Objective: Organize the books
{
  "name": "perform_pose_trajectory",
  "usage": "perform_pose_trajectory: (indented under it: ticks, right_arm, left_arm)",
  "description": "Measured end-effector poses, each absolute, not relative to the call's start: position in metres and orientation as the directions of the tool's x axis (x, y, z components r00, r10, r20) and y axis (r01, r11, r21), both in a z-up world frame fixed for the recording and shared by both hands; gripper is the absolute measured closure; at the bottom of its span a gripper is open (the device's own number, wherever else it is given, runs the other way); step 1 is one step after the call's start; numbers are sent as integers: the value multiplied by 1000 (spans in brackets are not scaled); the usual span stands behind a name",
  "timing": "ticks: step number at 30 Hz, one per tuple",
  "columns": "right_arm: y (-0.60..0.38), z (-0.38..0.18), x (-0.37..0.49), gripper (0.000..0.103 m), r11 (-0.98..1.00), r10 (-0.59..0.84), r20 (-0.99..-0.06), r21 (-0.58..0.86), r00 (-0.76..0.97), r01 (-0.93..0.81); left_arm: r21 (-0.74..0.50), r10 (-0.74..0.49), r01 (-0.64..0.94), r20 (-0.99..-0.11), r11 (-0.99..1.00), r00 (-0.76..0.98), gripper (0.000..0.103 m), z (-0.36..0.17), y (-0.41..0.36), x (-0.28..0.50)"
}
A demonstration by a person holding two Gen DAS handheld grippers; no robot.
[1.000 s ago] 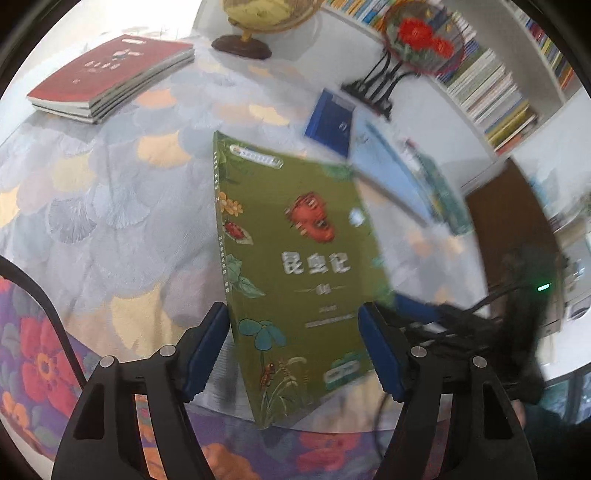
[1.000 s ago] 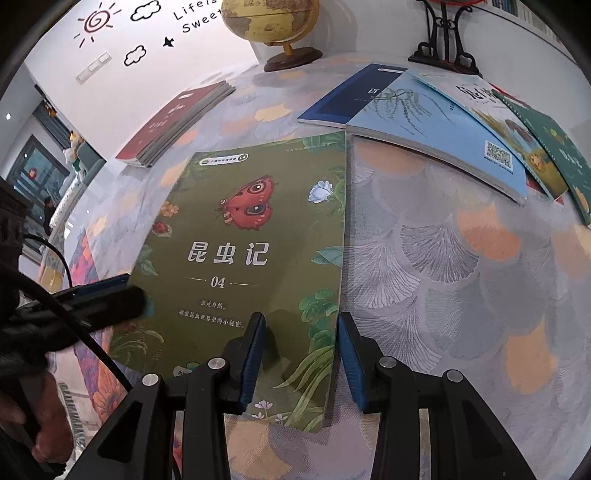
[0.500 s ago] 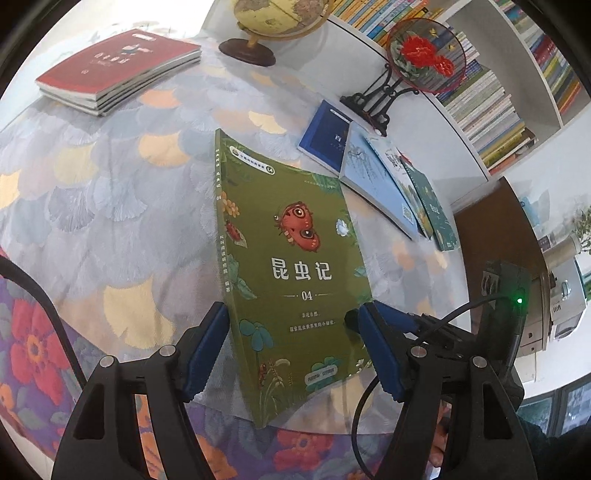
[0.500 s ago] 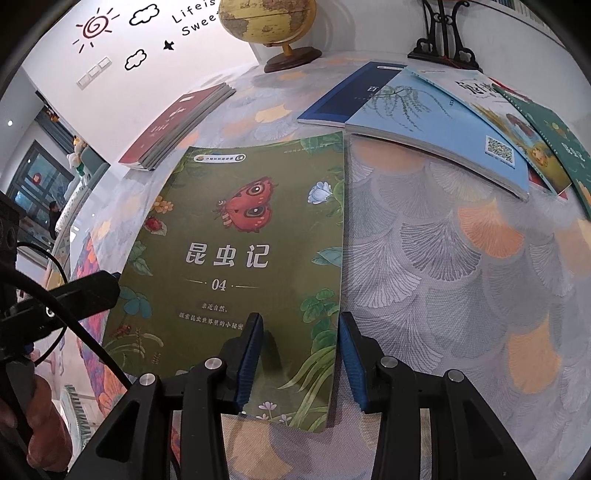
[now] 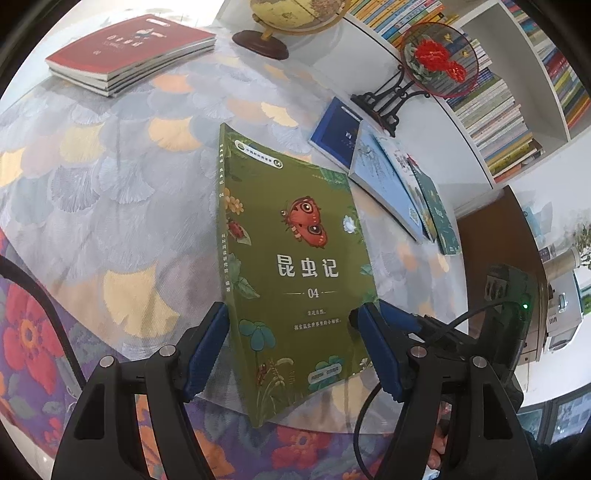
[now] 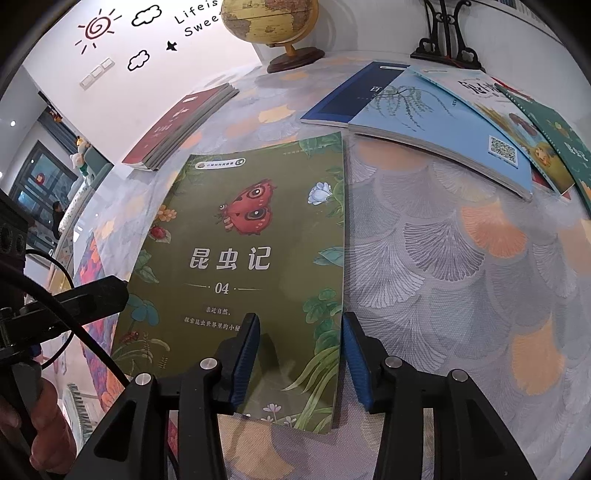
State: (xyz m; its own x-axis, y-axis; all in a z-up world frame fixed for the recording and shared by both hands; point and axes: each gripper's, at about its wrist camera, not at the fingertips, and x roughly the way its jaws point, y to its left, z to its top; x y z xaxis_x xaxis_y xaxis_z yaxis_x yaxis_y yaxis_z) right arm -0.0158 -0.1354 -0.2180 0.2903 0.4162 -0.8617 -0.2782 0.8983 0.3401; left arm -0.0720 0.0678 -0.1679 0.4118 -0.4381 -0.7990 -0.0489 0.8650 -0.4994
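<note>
Right tool (image 6: 301, 363) opening astride green book (image 6: 243, 258), fanned books (image 6: 443, 122) behind

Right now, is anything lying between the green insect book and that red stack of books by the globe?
Nothing visible does. Between the green insect book and the red stack there is only bare patterned tablecloth. The fanned blue books lie off to the other side.

Table (image 6: 461, 280) in leaf-patterned cloth, green book (image 6: 255, 266), red stack (image 6: 184, 122), fanned books (image 6: 443, 122), globe (image 6: 273, 22)
</note>
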Motion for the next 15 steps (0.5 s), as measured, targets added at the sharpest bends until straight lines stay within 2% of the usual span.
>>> perform_pose_trajectory:
  ticks: [6, 15]
  right_arm:
    - [-136, -218, -15, 58, 896, 420, -861, 341, 286, -285]
    - [-141, -216, -18, 59, 895, 416, -874, 346, 251, -280]
  left_arm:
    - [-488, -428, -65, -814, 870, 392, 34, -176, 71, -70]
    - [-380, -347, -51, -886, 924, 307, 34, -189, 63, -79]
